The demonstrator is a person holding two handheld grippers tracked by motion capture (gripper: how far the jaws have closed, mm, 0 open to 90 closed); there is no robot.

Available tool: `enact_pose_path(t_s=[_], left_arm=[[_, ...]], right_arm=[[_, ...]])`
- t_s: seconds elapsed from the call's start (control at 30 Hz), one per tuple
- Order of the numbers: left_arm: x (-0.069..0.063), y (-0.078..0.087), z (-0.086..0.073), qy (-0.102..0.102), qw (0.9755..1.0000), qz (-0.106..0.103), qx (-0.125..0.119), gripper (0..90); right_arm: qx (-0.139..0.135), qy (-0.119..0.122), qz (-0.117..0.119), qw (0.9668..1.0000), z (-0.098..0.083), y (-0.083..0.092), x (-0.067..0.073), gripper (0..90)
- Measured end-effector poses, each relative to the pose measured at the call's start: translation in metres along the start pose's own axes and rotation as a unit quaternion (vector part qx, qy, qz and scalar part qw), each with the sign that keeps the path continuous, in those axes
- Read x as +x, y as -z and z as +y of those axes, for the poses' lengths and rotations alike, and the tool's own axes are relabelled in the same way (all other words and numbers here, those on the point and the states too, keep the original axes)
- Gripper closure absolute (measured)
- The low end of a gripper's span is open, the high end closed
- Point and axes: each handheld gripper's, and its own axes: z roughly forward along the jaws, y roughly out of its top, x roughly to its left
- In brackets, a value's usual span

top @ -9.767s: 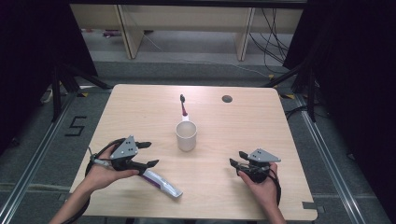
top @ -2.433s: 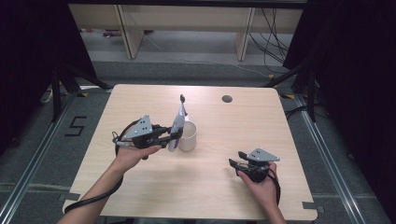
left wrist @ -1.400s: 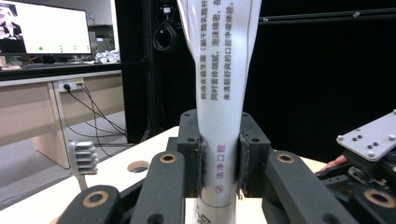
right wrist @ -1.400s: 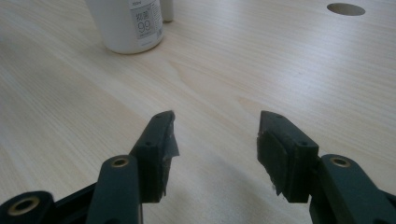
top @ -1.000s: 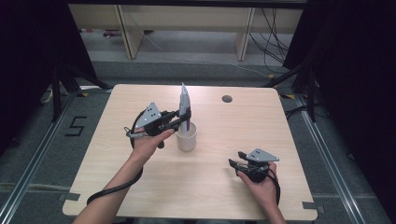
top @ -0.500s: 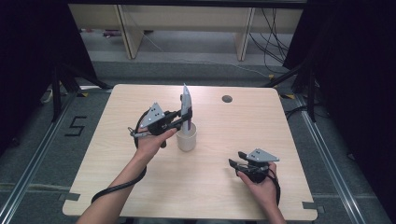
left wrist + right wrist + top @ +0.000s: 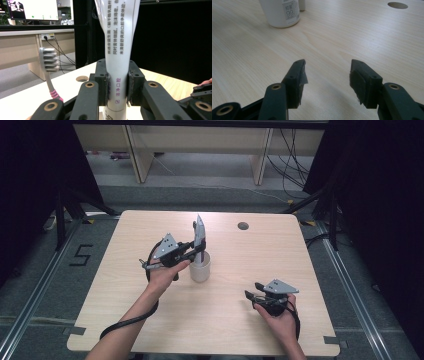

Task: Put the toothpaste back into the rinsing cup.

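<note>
Left gripper (image 7: 196,251) clamps an upright tube (image 7: 199,236) over the cup (image 7: 200,268), lower than a second ago, toothbrush (image 7: 49,67) standing just beside it in the cup; table (image 7: 310,270) hole (image 7: 243,226) beyond; right gripper (image 7: 251,295) rests unmoved near the front edge, jaws apart, holding nothing.

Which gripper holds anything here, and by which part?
The left gripper is clamped on the toothpaste tube near its lower, round end, holding it upright over the cup. The right gripper is open and holds nothing.
</note>
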Motion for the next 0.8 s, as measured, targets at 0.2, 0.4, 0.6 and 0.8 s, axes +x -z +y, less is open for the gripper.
enact_pose_path(t_s=[0.2,0.4,0.6,0.8], left_arm=[[0.001,0.0,-0.006,0.003,1.0,0.002,0.007,74.4],[0.002,0.0,-0.011,0.001,1.0,0.003,0.009,74.4],[0.002,-0.001,-0.015,0.003,0.9999,0.003,0.014,74.3],[0.001,0.0,-0.018,0.003,0.9998,0.004,0.019,74.3]], right_arm=[[-0.001,0.006,-0.002,1.0,0.0,0.0,0.0,47.1],[-0.002,0.007,-0.002,1.0,0.0,0.0,0.0,47.1],[-0.001,0.007,-0.001,1.0,0.0,0.0,0.0,47.1],[0.004,0.004,0.003,1.0,0.0,0.0,0.001,47.1]])
